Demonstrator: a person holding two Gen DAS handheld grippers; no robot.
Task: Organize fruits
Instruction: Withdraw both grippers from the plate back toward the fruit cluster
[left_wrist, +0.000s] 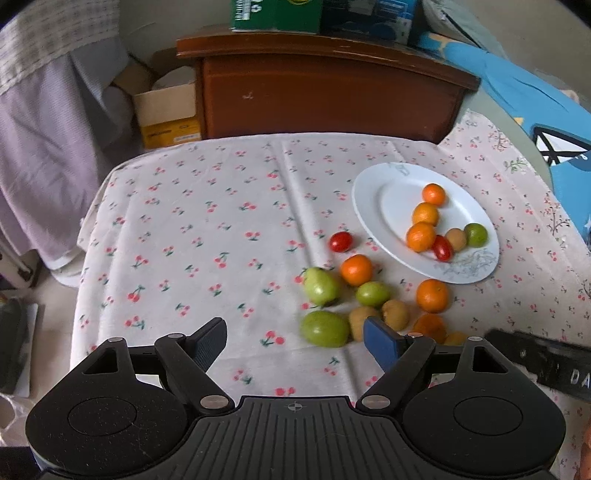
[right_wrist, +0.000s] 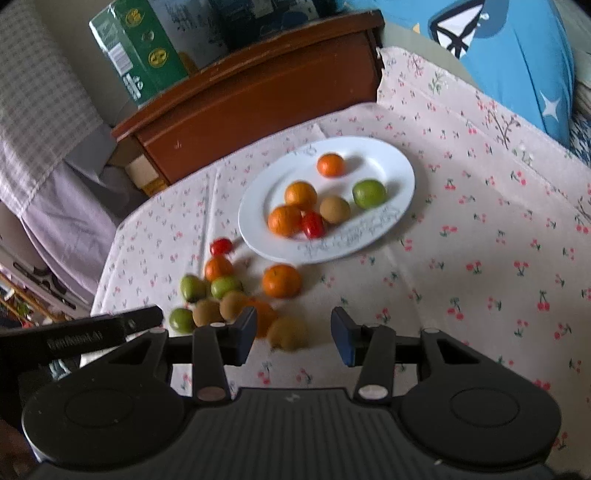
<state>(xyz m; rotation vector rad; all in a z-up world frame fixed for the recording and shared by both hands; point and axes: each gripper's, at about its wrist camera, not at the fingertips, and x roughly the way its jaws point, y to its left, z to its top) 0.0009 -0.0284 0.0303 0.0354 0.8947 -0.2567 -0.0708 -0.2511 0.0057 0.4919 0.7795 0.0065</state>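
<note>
1. While the left tongs (left_wrist: 295, 341) hang over the near part of the worktop (left_wrist: 192, 236), their jaws stand wide apart with nothing between them.
2. Right tongs (right_wrist: 293, 334) have their jaws apart too, less widely, gripping nothing; a blurred yellow-brown fruit (right_wrist: 287, 334) lies on the cloth just beyond the gap.
3. On the white plate (left_wrist: 373, 195), toward the far right of the cherry-print cloth, lie three oranges in a row (left_wrist: 425, 213), a red cherry tomato (left_wrist: 442, 248), a brown kiwi-like fruit (left_wrist: 456, 239) and a green fruit (left_wrist: 475, 235).
4. Loose fruit sits on the cloth just beside the plate's near edge: a second cherry tomato (left_wrist: 340, 242), an orange (left_wrist: 356, 270), three green fruits (left_wrist: 322, 285), two brown ones (left_wrist: 395, 314) and another orange (left_wrist: 432, 295).
5. Behind the worktop stands a brown wooden cabinet (left_wrist: 325, 92) with a green box (right_wrist: 138, 51) on top.
</note>
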